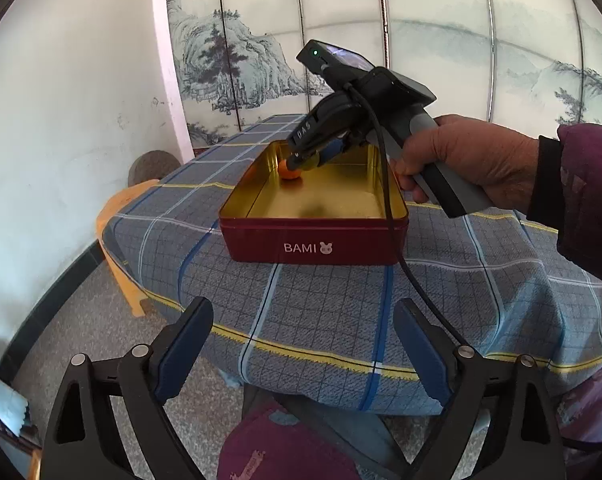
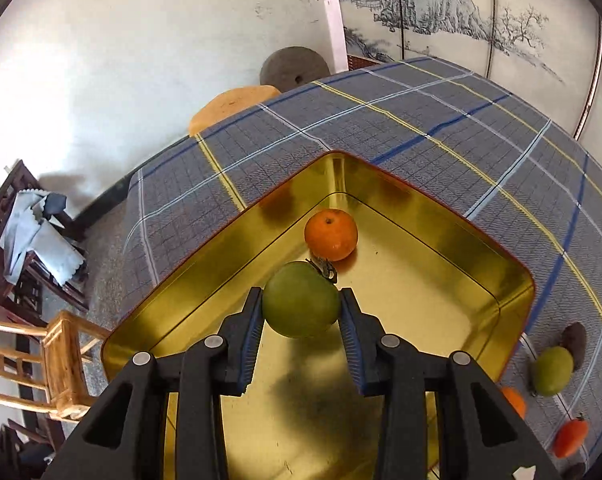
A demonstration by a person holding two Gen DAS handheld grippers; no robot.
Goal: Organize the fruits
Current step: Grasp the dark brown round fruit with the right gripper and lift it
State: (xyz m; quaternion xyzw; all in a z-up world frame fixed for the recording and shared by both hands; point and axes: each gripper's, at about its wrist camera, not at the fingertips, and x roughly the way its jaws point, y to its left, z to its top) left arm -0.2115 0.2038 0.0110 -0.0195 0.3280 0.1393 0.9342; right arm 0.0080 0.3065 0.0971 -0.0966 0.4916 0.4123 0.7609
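Observation:
A red tin (image 1: 317, 240) with a gold inside (image 2: 421, 304) stands on the checked tablecloth. An orange fruit (image 2: 331, 234) lies in its far corner, also seen in the left wrist view (image 1: 289, 171). My right gripper (image 2: 301, 312) is shut on a green fruit (image 2: 300, 300) with a dry stem, held inside the tin just short of the orange fruit. In the left wrist view the right gripper (image 1: 301, 160) reaches into the tin from the right. My left gripper (image 1: 303, 344) is open and empty, over the table's near edge.
Outside the tin to the right lie a green fruit (image 2: 552, 370), a dark fruit (image 2: 573, 340), an orange fruit (image 2: 515, 400) and a small red-orange fruit (image 2: 569, 436). A wooden chair (image 2: 57, 360) and a yellow stool (image 1: 117, 216) stand beside the table.

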